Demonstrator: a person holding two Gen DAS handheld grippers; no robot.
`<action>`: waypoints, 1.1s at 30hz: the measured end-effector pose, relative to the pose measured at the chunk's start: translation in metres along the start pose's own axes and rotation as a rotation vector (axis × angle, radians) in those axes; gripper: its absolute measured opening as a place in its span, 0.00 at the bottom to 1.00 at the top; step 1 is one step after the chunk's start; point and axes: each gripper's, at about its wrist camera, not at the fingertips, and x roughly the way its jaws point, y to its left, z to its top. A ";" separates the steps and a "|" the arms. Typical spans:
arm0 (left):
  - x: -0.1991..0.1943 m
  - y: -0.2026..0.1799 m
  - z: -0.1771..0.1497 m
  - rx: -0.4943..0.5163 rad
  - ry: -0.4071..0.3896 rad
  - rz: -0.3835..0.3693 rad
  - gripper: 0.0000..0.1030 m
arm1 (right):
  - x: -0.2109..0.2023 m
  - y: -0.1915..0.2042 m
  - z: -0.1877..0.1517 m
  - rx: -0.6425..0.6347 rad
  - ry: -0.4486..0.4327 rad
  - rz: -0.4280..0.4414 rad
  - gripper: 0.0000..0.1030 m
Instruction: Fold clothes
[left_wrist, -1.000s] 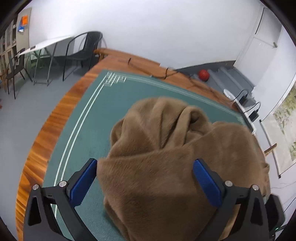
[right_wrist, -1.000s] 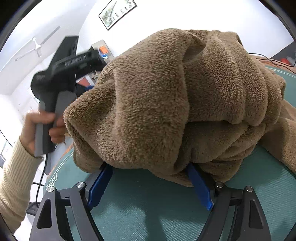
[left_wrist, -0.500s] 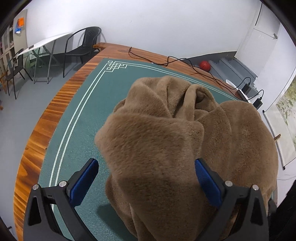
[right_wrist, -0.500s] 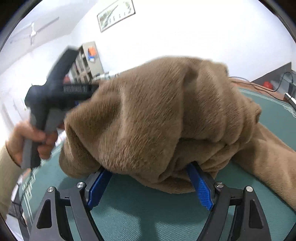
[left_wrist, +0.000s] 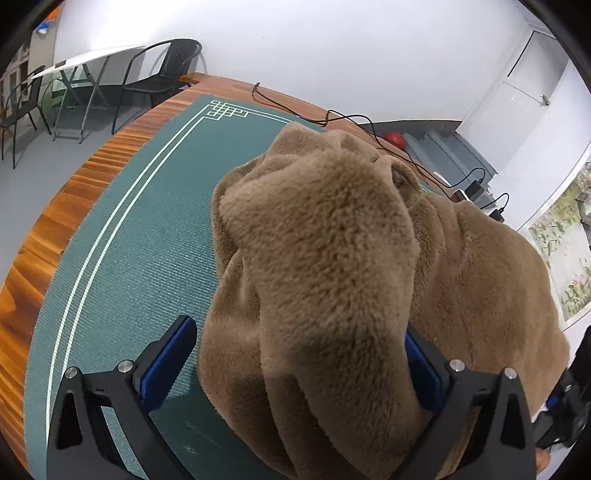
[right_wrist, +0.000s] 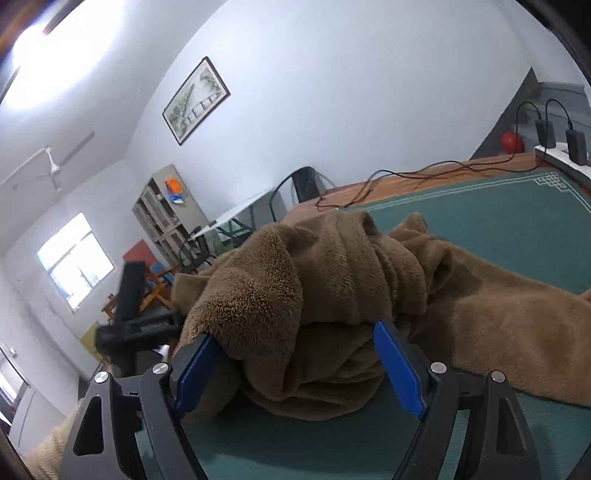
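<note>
A brown fleece garment (left_wrist: 325, 240) lies bunched on the green mat (left_wrist: 140, 240). In the left wrist view a thick fold rises between the blue pads of my left gripper (left_wrist: 295, 328), whose jaws stand wide; mat shows between the left pad and the cloth. In the right wrist view the garment (right_wrist: 332, 266) hangs in a heap over the tips of my right gripper (right_wrist: 291, 332), also wide, with cloth between the pads. The left gripper's black body (right_wrist: 136, 325) shows behind the heap on the left. The rest of the garment trails right across the mat (right_wrist: 498, 221).
The mat covers a wooden table (left_wrist: 55, 229) with black cables (left_wrist: 351, 118) along its far edge. Chargers (right_wrist: 576, 144) sit on a white strip at the far right. Black chairs (left_wrist: 162, 74) and a red ball (left_wrist: 394, 139) stand beyond. A cream sleeve (right_wrist: 48, 446) shows at lower left.
The bunched fold has come up and closer to the left camera. In the right view the heap has sunk lower, and the left gripper has dropped from upper left to behind it.
</note>
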 end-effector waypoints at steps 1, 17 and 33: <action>0.001 0.002 -0.001 -0.004 0.000 -0.002 0.99 | -0.001 0.000 -0.004 -0.001 -0.022 0.009 0.82; -0.029 0.019 -0.024 -0.025 -0.088 -0.070 1.00 | 0.090 -0.047 0.070 0.260 0.148 0.195 0.83; -0.073 0.043 -0.038 -0.063 -0.130 -0.041 1.00 | 0.009 0.088 0.032 -0.028 0.184 0.969 0.83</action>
